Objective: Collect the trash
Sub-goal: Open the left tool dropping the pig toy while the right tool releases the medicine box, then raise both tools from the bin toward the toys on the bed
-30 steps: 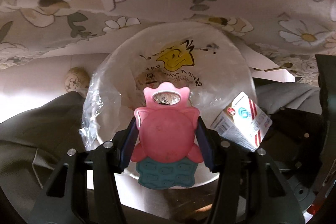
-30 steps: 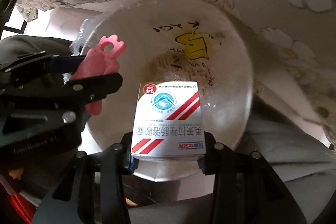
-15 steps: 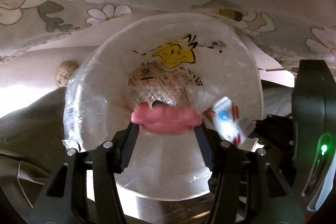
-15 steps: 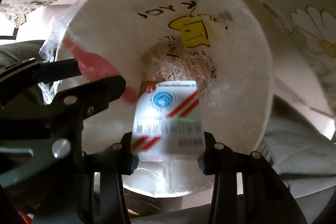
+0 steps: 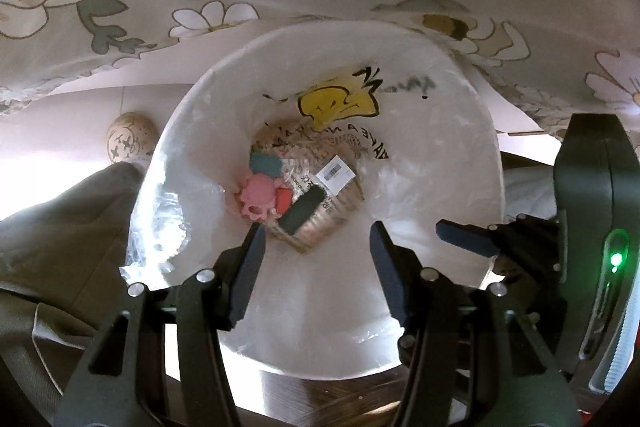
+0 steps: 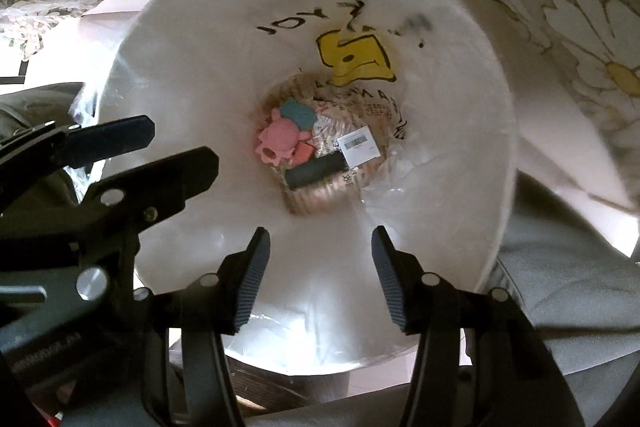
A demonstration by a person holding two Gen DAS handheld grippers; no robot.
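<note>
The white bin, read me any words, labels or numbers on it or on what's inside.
Bin wall: mirrored black lettering by a yellow cartoon, not reliably readable.
Printed wrapper at bottom: print too small.
White label: barcode, digits unreadable.
Pink toy: no text.

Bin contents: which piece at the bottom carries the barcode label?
The small white box, lying to the right of the pink toy and above the dark bar; only its face shows a black-striped barcode.
</note>
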